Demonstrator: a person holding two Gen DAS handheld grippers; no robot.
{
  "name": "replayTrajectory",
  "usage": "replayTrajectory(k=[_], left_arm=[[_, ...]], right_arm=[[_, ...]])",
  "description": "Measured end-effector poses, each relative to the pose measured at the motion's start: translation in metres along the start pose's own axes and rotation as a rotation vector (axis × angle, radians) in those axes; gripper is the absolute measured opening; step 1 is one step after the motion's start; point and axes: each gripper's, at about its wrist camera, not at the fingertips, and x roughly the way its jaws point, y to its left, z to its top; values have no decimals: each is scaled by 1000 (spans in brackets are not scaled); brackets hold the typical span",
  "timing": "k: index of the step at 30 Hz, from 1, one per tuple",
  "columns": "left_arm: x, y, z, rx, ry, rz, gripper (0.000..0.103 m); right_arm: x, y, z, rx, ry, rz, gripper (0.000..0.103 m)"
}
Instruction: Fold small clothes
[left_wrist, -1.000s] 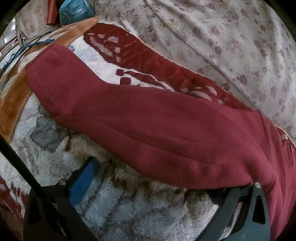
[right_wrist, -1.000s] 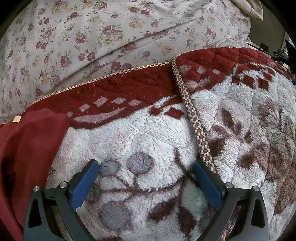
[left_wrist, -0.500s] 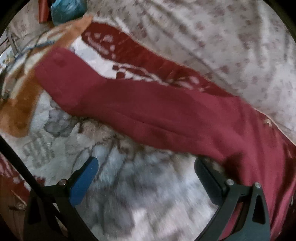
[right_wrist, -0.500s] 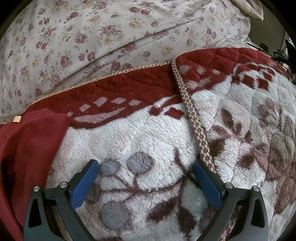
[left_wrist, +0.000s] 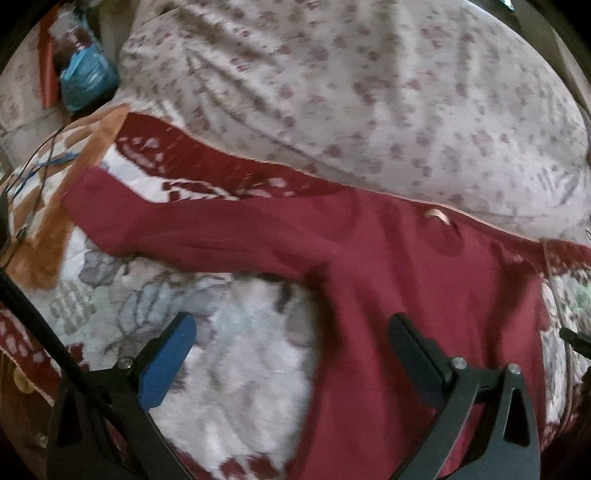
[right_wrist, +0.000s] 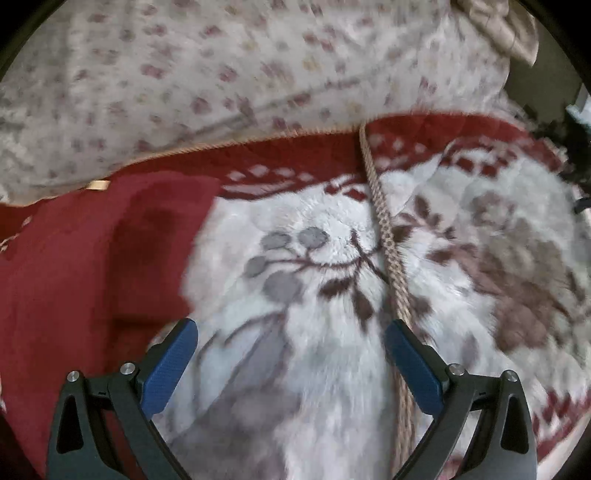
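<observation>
Lying flat on one plush patterned blanket (left_wrist: 240, 354), one maroon sweatshirt (left_wrist: 406, 266) extends one sleeve (left_wrist: 177, 225) sideways. Left gripper (left_wrist: 291, 354) (jaws apart) straddles its edge; right gripper (right_wrist: 291, 354), also spread, hovers beside it, grasping nothing.

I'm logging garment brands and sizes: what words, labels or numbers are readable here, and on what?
No readable text in either view.
Small tan tag at the neck of the dark red top: blurred, nothing legible.
Blue packet far off beside the floral quilt: any print too small and blurred.
</observation>
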Motion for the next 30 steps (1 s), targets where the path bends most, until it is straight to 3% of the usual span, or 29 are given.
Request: replayTrajectory(k=[5, 8, 14, 21, 30], left_arm=[[-2, -24, -7, 57, -7, -11, 103], [-8, -35, -11, 86, -19, -20, 103], [-19, -45, -12, 122, -56, -16, 103], [-21, -44, -8, 114, -62, -15, 103], [-11, -40, 0, 95, -67, 8, 103]], right_arm=[[-58, 34, -29, -67, -16, 57, 103], [-70, 54, -36, -104, -35, 44, 103], [-93, 82, -46, -105, -24, 126, 103], [-102, 127, -31, -109, -62, 226, 103], [-75, 187, -7, -159, -122, 216, 103]])
